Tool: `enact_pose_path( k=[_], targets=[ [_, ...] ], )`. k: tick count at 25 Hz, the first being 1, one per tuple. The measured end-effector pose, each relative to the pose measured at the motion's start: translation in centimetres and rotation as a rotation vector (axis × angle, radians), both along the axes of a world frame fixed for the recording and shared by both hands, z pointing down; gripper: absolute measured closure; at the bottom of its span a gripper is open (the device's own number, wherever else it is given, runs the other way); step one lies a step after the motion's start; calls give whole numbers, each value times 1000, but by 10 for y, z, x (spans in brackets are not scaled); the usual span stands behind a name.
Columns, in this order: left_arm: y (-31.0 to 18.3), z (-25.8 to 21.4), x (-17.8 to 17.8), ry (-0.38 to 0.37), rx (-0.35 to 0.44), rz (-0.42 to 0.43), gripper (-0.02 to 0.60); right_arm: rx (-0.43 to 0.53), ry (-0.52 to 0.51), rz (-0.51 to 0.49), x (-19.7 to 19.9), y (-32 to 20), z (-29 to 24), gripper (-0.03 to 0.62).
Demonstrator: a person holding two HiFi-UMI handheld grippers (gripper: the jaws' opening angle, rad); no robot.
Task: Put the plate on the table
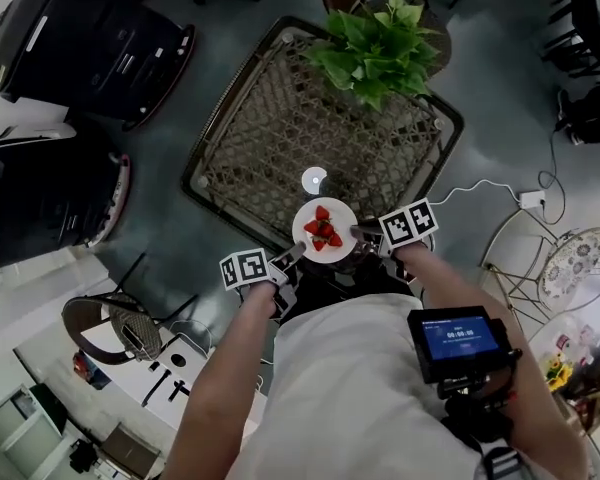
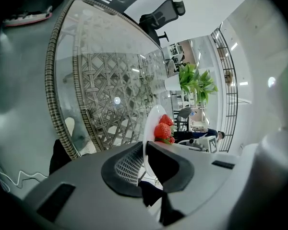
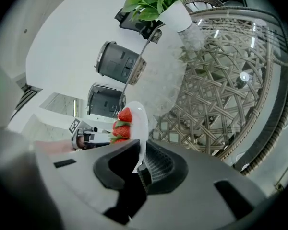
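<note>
A: At the near edge of the desk, head view, where is the plate?
B: Over that edge, carrying strawberries, with the left gripper and right gripper at opposite rims.
A: Left gripper view?
B: The jaws pinch the plate's rim, and the plate stands edge-on between them.
A: Right gripper view?
B: Likewise, the jaws are clamped on the plate's rim.

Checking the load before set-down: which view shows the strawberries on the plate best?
Head view: it looks down onto the plate, so the strawberries show from above. The left and right gripper views each see the plate edge-on, with only the pile's side visible.
</note>
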State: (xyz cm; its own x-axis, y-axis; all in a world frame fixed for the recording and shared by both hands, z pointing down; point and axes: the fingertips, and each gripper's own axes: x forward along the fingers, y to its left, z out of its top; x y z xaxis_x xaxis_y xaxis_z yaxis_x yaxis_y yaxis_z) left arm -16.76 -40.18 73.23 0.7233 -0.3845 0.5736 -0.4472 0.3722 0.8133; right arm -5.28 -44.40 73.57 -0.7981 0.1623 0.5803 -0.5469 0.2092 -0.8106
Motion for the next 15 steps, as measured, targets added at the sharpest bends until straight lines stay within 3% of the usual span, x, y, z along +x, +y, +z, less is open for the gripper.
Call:
enact_pose_path(
  k=[15],
  targets=[
    [-42,33,6,-54,3,58,565,44,38,53,9,-38,32,559]
  ],
)
